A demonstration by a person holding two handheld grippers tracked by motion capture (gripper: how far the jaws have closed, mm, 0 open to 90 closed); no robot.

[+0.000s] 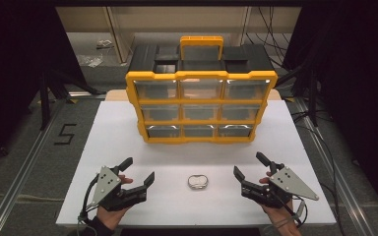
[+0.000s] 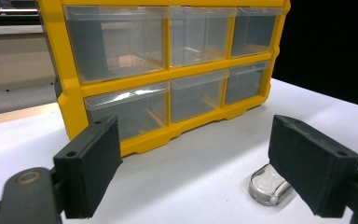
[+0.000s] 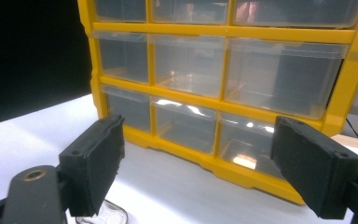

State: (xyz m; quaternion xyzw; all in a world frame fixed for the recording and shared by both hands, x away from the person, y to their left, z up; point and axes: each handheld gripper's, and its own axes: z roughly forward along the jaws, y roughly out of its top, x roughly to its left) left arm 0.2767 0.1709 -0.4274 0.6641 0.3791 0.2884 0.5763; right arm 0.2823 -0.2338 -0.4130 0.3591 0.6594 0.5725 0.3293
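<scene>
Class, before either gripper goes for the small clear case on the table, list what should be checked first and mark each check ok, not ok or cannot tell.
1. Left gripper jaws open, nothing between them: ok.
2. Right gripper jaws open, nothing between them: ok.
3. Small clear case lies flat on the white table between both grippers, untouched: ok.
4. Yellow drawer organizer stands upright behind the case, apart from it: ok.
5. Drawers shut: ok.
6. Case contents: cannot tell.

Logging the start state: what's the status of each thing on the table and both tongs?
Yellow plastic organiser with nine clear drawers: upright, all drawers shut.
Small clear plastic case: lying flat on the white table, untouched.
Left tongs: open, holding nothing.
Right tongs: open, holding nothing.
</scene>
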